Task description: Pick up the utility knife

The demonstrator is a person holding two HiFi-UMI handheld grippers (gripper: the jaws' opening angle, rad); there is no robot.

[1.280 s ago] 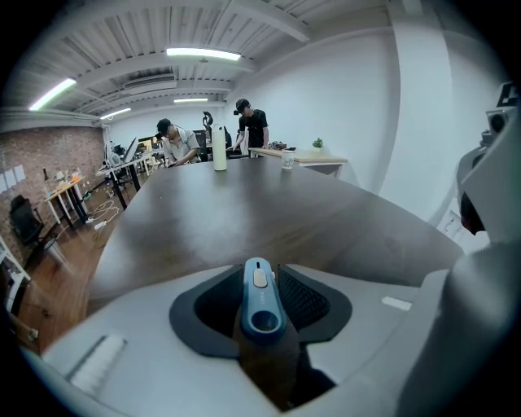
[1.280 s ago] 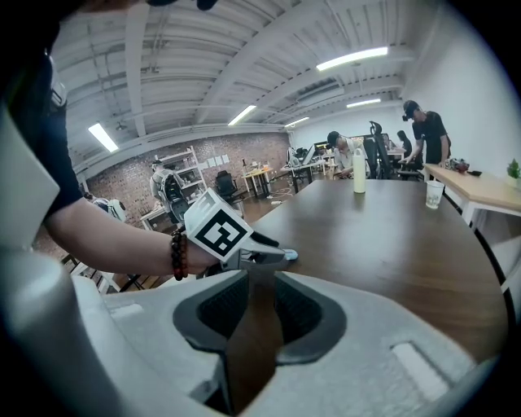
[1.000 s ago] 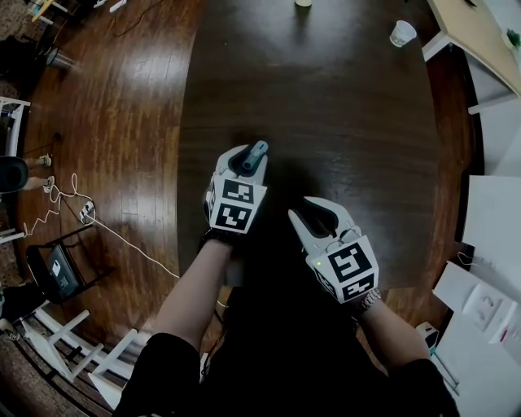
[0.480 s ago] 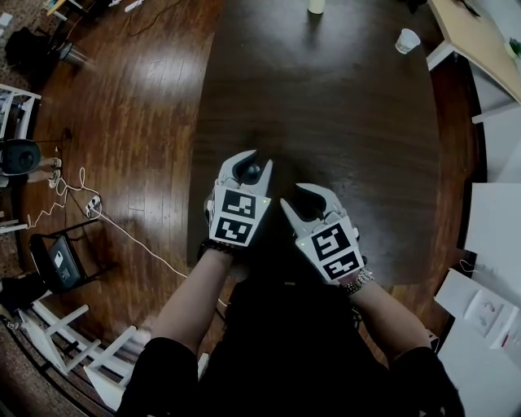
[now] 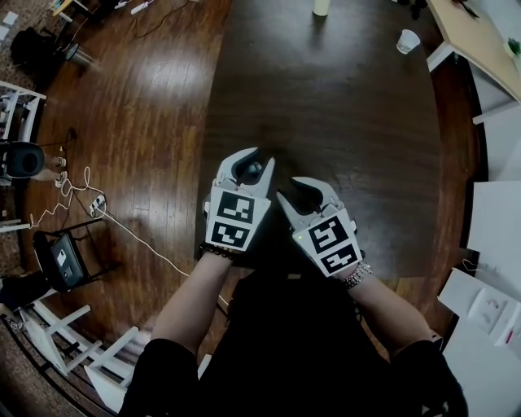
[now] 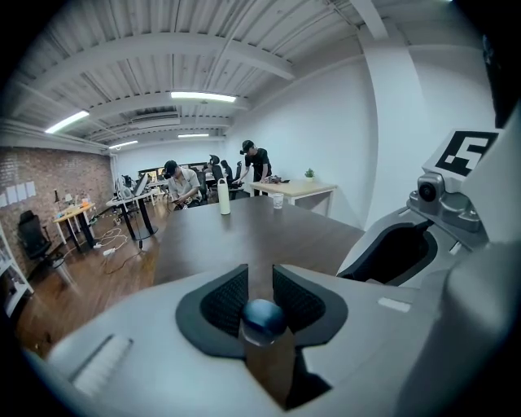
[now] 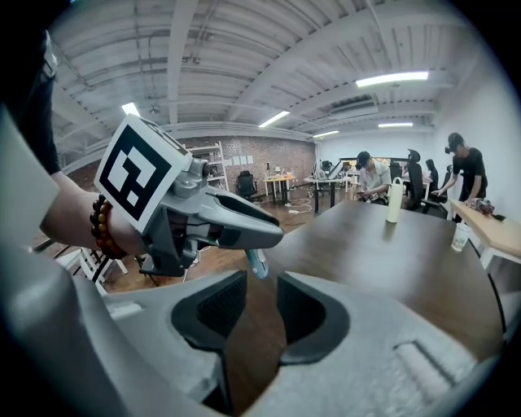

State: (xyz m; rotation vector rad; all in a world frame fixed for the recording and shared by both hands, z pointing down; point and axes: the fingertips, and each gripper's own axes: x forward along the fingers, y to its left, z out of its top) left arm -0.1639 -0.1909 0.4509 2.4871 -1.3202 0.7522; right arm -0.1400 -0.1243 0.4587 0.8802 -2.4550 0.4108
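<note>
The utility knife (image 5: 252, 171), blue-grey, sits between the jaws of my left gripper (image 5: 259, 159), which is shut on it above the dark table (image 5: 342, 98). In the left gripper view its rounded blue end (image 6: 264, 318) faces the camera, clamped between the black pads. My right gripper (image 5: 295, 189) hangs close beside the left one, open with nothing between its fingers (image 7: 260, 281). From the right gripper view, the left gripper (image 7: 220, 224) shows at the left with the knife's tip (image 7: 256, 262) poking out below its jaws.
A tall pale bottle (image 5: 321, 6) and a paper cup (image 5: 407, 41) stand at the table's far end. People sit and stand at desks beyond (image 6: 183, 183). A light table (image 5: 476, 37) is at the right; cables (image 5: 81, 204) and chairs are on the wood floor at the left.
The left gripper has risen with the knife, which now shows end-on rather than sticking forward. The right gripper has moved in closer to the left one.
</note>
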